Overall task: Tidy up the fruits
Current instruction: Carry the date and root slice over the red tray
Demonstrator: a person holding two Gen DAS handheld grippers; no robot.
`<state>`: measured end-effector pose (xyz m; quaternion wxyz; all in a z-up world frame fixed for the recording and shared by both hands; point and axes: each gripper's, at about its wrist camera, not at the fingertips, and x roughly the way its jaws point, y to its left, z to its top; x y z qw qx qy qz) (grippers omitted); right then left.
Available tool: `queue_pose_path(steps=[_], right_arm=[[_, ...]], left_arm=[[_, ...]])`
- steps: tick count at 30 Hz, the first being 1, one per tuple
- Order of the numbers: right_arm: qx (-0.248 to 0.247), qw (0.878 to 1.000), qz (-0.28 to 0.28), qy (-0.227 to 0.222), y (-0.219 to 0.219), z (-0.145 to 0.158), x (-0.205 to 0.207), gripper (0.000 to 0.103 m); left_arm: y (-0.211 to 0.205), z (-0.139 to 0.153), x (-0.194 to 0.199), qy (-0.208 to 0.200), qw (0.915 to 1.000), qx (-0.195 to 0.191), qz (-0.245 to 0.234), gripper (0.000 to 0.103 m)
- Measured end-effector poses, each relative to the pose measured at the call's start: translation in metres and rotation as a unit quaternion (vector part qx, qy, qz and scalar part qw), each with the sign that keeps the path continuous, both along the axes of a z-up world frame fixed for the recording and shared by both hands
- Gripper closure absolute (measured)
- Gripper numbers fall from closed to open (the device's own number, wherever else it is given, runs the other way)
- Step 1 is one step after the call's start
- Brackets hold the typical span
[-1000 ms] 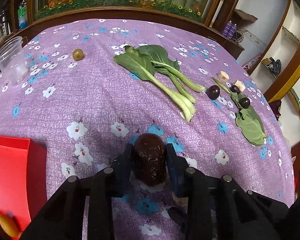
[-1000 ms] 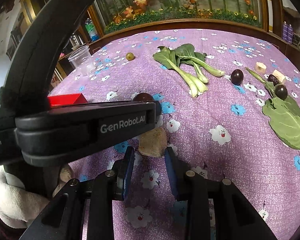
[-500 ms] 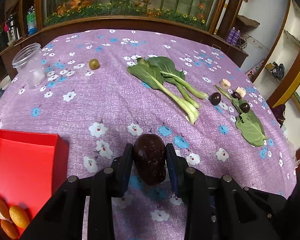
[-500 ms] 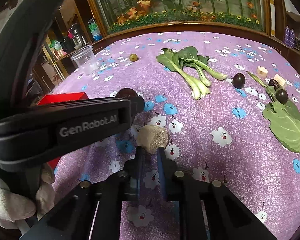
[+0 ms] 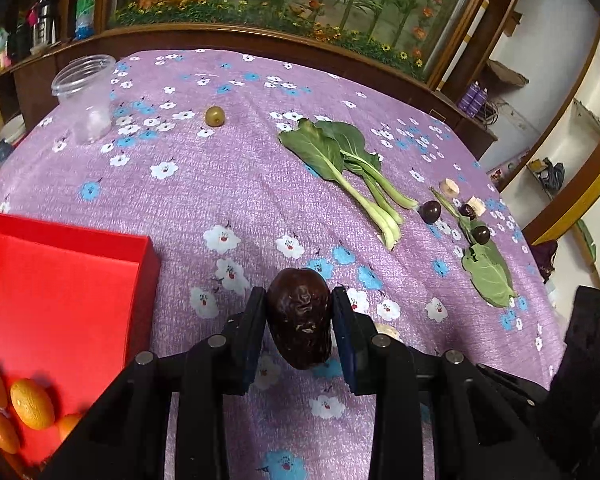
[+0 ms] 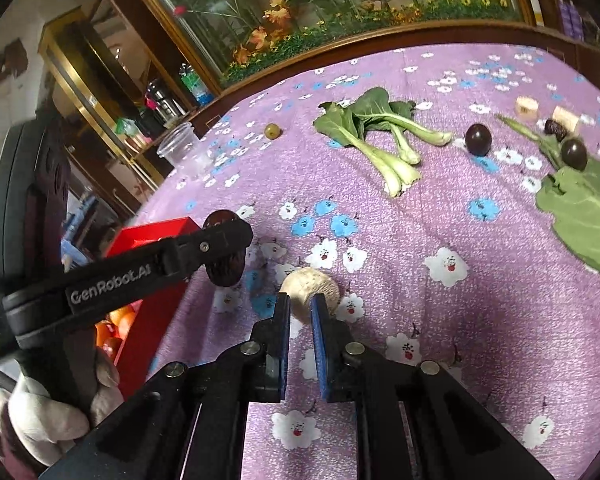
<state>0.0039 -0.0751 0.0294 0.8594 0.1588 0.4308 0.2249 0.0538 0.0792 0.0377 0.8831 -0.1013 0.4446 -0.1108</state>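
My left gripper (image 5: 300, 312) is shut on a dark wrinkled date (image 5: 299, 316) and holds it above the purple cloth, right of the red box (image 5: 60, 300). The box holds several small orange fruits (image 5: 32, 404). From the right wrist the same date (image 6: 224, 270) shows at the left gripper's tip beside the red box (image 6: 156, 232). My right gripper (image 6: 300, 305) has its jaws drawn narrow on the near edge of a beige lump (image 6: 314, 286) that lies on the cloth. That beige lump (image 5: 386, 330) peeks out behind the left gripper's finger.
On the cloth lie a green round fruit (image 5: 215, 115), bok choy (image 5: 340, 160), two dark plums (image 5: 431, 211) (image 5: 480, 235), pale slices (image 5: 449, 188) and a loose leaf (image 5: 488, 272). A clear jar (image 5: 85, 96) stands far left. A gloved hand (image 6: 40, 412) grips the left tool.
The right jaws closed from open to narrow on the beige lump. The left gripper, still holding the date, rose and drifted toward the red box, which now shows more.
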Motion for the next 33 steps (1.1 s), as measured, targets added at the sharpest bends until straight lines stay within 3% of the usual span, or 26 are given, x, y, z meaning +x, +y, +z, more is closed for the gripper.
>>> queue_pose_path(steps=[10, 16, 20, 22, 23, 24, 26, 31, 33], right_arm=[[0.099, 0.994, 0.016, 0.043, -0.011, -0.011, 0.009, 0.09], [0.122, 0.991, 0.024, 0.051, -0.011, -0.013, 0.011, 0.09], [0.118, 0.993, 0.008, 0.031, -0.016, -0.005, 0.006, 0.087], [0.106, 0.994, -0.003, 0.017, -0.019, 0.001, 0.003, 0.068], [0.097, 0.995, -0.01, 0.008, -0.019, 0.003, 0.001, 0.051], [0.078, 0.997, -0.019, -0.005, -0.018, 0.007, -0.002, 0.045], [0.029, 0.999, -0.027, -0.023, -0.01, 0.01, -0.002, 0.045], [-0.033, 0.999, -0.01, -0.006, 0.012, -0.001, 0.007, 0.046], [-0.057, 0.998, -0.009, -0.012, 0.018, -0.001, 0.007, 0.055]], left_arm=[[0.014, 0.007, -0.027, -0.009, 0.9993, -0.031, 0.017, 0.072], [0.027, 0.013, -0.049, -0.016, 0.9982, -0.05, 0.029, 0.072], [0.039, 0.017, -0.063, -0.02, 0.9969, -0.065, 0.041, 0.072], [0.045, 0.02, -0.07, -0.024, 0.9959, -0.075, 0.045, 0.072], [0.047, 0.021, -0.073, -0.027, 0.9956, -0.077, 0.046, 0.072], [0.049, 0.023, -0.076, -0.029, 0.9953, -0.08, 0.047, 0.072], [0.051, 0.023, -0.081, -0.031, 0.9951, -0.083, 0.045, 0.072], [0.048, 0.02, -0.087, -0.028, 0.9956, -0.084, 0.031, 0.072], [0.047, 0.019, -0.089, -0.026, 0.9957, -0.085, 0.027, 0.072]])
